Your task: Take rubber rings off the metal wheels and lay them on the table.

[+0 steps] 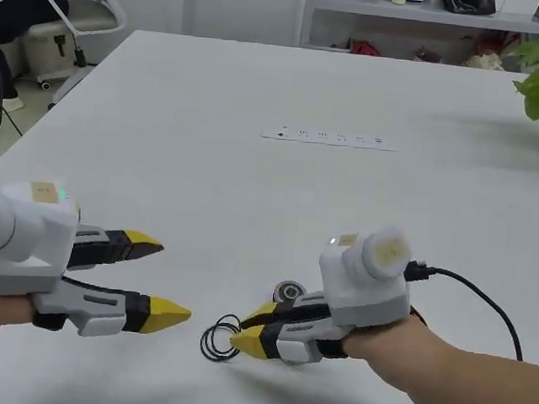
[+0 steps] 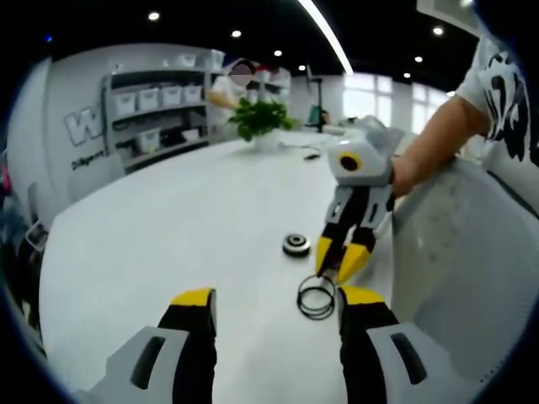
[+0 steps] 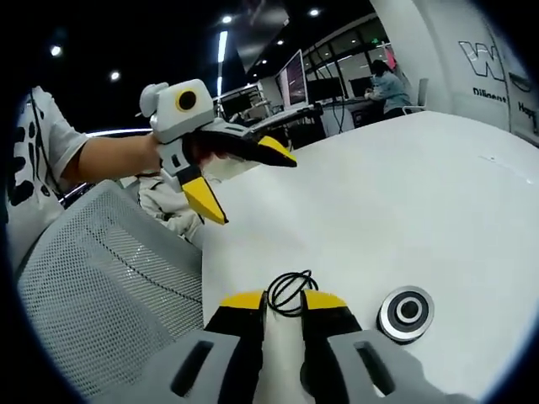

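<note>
Nearby, a metal wheel (image 1: 288, 291) lies beside rubber rings (image 1: 215, 339)

Head view looks down the table (image 1: 252, 192); gripper views face each other, sharing the rings (image 2: 317, 299).

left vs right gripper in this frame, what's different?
Jaws: the left gripper stands wide open, while the right gripper has its jaws nearly together.
Contact: the left gripper holds nothing and sits apart from the parts. The right gripper's tips are at the rubber rings, near the metal wheel. Whether it pinches the rings is unclear.
Shared: both are over the white table, with their yellow tips pointing toward each other.
</note>
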